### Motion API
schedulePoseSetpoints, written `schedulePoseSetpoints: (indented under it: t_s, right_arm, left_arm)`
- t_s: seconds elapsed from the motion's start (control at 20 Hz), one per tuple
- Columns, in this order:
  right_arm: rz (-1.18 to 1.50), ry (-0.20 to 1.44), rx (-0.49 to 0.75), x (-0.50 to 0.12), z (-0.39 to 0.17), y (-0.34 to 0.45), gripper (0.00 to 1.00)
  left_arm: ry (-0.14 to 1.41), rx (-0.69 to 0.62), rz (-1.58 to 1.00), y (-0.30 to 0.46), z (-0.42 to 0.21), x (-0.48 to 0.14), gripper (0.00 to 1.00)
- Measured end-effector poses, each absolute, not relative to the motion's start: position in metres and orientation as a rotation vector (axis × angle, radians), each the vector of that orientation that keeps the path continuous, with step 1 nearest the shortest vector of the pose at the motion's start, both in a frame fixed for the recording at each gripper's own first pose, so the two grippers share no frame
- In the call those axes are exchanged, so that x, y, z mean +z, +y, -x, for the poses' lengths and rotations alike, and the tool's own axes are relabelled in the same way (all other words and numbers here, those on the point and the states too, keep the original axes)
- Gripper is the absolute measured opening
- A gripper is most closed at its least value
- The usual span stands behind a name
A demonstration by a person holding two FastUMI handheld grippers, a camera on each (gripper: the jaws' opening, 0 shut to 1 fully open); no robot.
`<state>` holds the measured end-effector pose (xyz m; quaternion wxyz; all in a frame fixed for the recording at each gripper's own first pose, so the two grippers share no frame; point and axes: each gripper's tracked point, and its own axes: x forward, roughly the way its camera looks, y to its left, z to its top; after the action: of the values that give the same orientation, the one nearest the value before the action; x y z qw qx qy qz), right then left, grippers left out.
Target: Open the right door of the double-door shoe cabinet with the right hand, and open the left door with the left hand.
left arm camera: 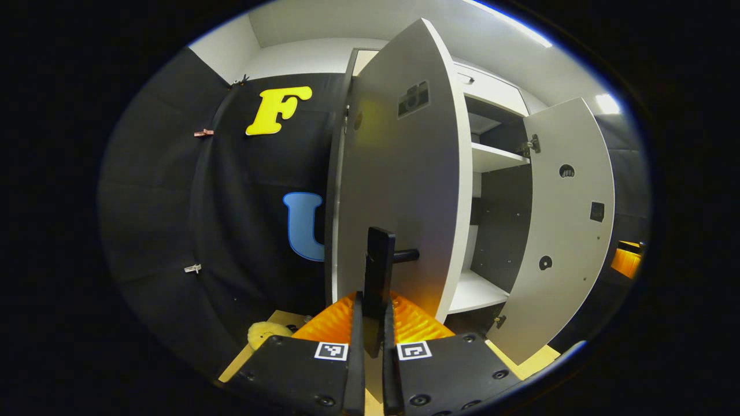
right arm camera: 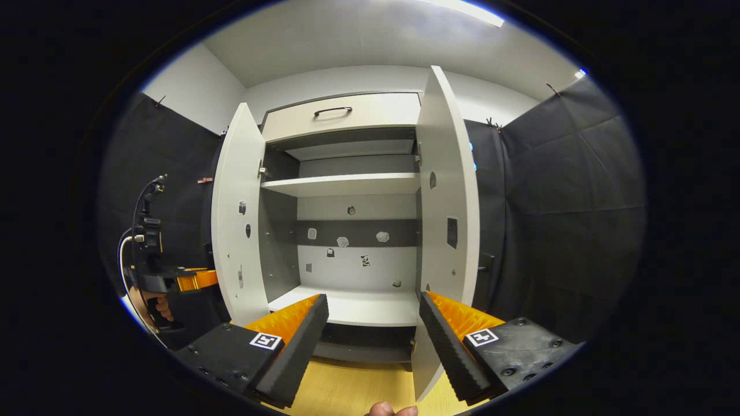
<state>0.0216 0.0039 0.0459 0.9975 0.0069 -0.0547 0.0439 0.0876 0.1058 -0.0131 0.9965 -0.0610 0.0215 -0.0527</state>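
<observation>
Black cloth wall close behind: left gripper pinching left door handle, right gripper wide open and empty, so pulling more could bump left door into cloth.

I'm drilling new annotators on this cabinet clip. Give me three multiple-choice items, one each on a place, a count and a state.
1. Where is the left hand-held gripper?
A. On the drawer pull
B. On the left door's handle
C. On a shelf

2. How many cabinet doors stand open?
A. None
B. One
C. Two

3. The right hand-held gripper is:
A. Open, holding nothing
B. Shut on a handle
C. Shut on a shelf

Answers:
B, its fingers clamp the dark handle.
C, the left door and right door both swing outward.
A, its fingers are spread before the shelves.
</observation>
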Motion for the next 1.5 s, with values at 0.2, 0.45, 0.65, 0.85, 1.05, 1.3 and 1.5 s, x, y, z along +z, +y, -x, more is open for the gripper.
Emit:
schedulePoseSetpoints:
  t_s: [0.2, 0.45, 0.65, 0.85, 1.05, 1.3, 1.5]
  right_arm:
    - [-0.002, -0.115, 0.099, 0.047, -0.013, 0.022, 1.0]
    - [0.007, -0.123, 0.102, 0.048, -0.011, 0.04, 0.96]
    - [0.017, -0.126, 0.102, 0.049, -0.008, 0.052, 1.0]
    - [0.033, -0.122, 0.099, 0.047, -0.009, 0.062, 0.99]
    - [0.045, -0.111, 0.095, 0.044, -0.007, 0.066, 0.98]
    - [0.014, -0.087, 0.093, 0.041, -0.006, 0.06, 0.96]
    - [-0.007, -0.073, 0.094, 0.039, -0.005, 0.054, 0.98]
  left_arm:
    - [0.006, -0.135, 0.111, 0.126, -0.086, -0.012, 0.14]
    - [-0.006, -0.126, 0.129, 0.158, -0.088, -0.012, 0.13]
    - [0.003, -0.138, 0.174, 0.188, -0.094, -0.014, 0.06]
    - [0.007, -0.191, 0.22, 0.19, -0.093, -0.013, 0.11]
    - [0.022, -0.171, 0.178, 0.19, -0.092, -0.018, 0.1]
    - [0.029, -0.126, 0.138, 0.192, -0.079, -0.015, 0.12]
    - [0.001, -0.092, 0.122, 0.194, -0.052, -0.005, 0.17]
